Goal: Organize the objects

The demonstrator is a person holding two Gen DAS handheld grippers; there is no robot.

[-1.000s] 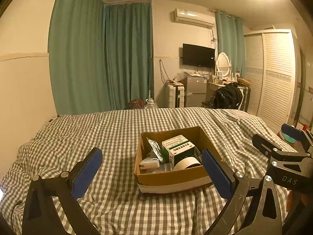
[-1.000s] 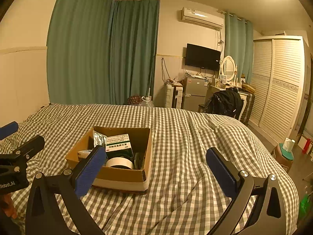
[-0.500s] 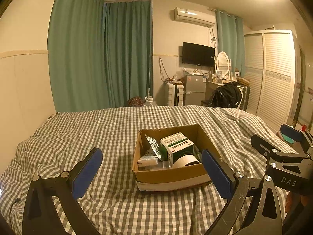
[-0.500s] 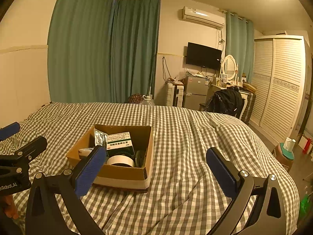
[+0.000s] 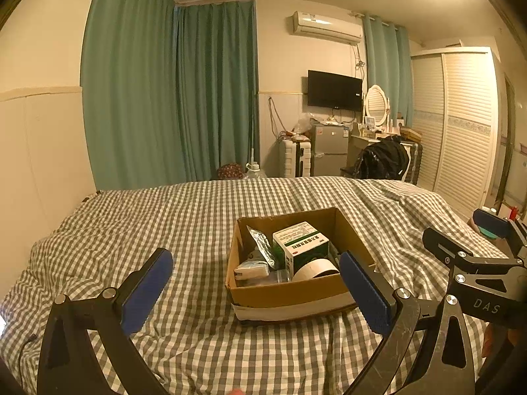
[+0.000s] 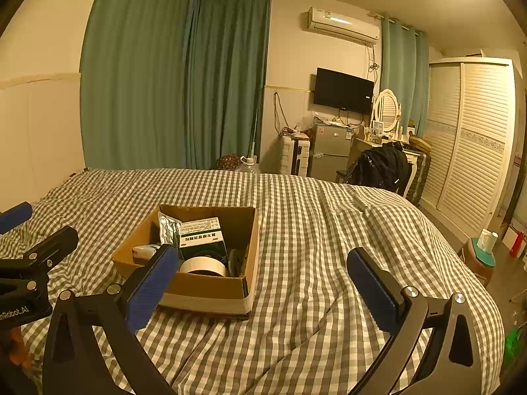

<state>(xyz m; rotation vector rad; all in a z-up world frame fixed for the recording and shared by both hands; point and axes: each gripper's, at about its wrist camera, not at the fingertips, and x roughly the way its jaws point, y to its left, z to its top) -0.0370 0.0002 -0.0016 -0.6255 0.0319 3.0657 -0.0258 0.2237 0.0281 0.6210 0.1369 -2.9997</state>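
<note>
Hovering near the cardboard box (image 5: 290, 296), left gripper (image 5: 255, 283) and right gripper (image 6: 263, 279) gape wide, empty. Medicine carton (image 5: 301, 245), tape roll (image 5: 314, 268) and pouch (image 5: 262, 245) lie inside; packing finished or unpacking pending, undecidable.

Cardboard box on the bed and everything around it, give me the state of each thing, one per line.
cardboard box: open-topped, sitting on the bed, holding items
green and white carton: inside the box, tilted
tape roll: in the box, near its front wall
silver pouch: propped up inside the box
left tool: open, empty
right tool: open, empty
curtains: drawn shut
television: off
</note>
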